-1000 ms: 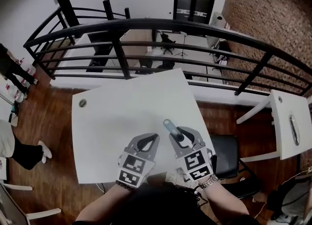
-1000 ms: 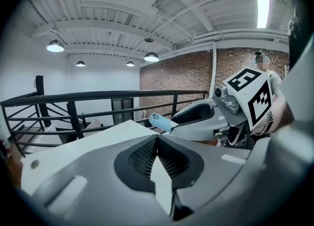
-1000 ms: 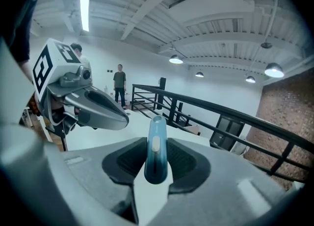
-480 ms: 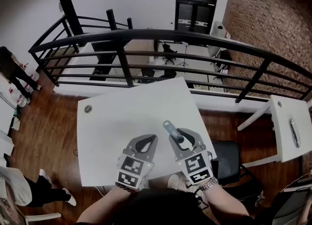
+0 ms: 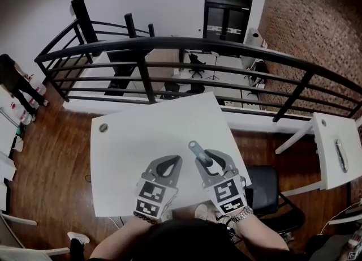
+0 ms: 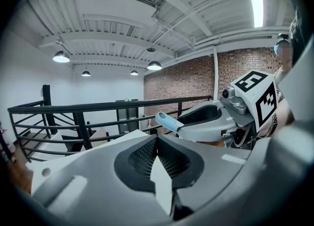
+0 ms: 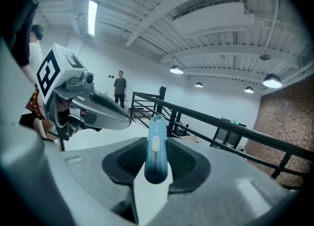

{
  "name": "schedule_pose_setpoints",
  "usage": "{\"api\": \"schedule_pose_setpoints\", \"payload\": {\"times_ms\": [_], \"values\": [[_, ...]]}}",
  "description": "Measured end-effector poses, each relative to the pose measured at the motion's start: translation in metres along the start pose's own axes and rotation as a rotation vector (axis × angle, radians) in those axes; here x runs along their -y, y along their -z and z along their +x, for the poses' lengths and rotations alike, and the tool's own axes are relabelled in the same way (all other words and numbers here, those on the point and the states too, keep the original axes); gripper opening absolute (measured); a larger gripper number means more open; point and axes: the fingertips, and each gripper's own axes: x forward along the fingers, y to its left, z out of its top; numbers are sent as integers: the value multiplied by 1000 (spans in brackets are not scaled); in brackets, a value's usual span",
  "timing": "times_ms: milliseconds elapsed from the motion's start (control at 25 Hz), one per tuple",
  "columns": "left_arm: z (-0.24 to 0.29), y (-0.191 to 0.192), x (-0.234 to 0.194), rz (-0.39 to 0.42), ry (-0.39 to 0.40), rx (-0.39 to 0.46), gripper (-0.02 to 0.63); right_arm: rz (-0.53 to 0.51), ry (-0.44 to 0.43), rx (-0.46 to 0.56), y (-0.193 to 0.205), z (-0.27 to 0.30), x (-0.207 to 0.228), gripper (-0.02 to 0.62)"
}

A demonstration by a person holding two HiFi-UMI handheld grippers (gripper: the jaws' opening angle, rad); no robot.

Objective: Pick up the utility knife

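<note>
The utility knife (image 5: 196, 149) is a slim light-blue one. My right gripper (image 5: 206, 155) is shut on it above the near right part of the white table (image 5: 147, 135). In the right gripper view the knife (image 7: 156, 127) sticks out forward past the fingertips of the right gripper (image 7: 157, 144). My left gripper (image 5: 175, 159) hovers just to its left, shut with nothing in it. In the left gripper view the left gripper (image 6: 157, 138) has its tips together, and the knife (image 6: 167, 121) shows ahead to the right.
A small round fitting (image 5: 103, 128) sits at the table's far left corner. A black railing (image 5: 186, 47) runs beyond the far edge. A black chair (image 5: 264, 182) stands to the right, then a second white table (image 5: 331, 158). A person (image 5: 14, 81) stands at the far left.
Both grippers have risen a little together, the knife still in the right one. A person at the lower left has walked almost out of view.
</note>
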Motion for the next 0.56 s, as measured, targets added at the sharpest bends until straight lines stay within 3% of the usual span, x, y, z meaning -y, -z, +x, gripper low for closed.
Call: {"api": "schedule_pose_setpoints", "payload": {"times_ms": [560], "values": [[8, -3, -3, -15, 10, 1, 17, -5, -4, -5, -1, 9, 6, 120]]}}
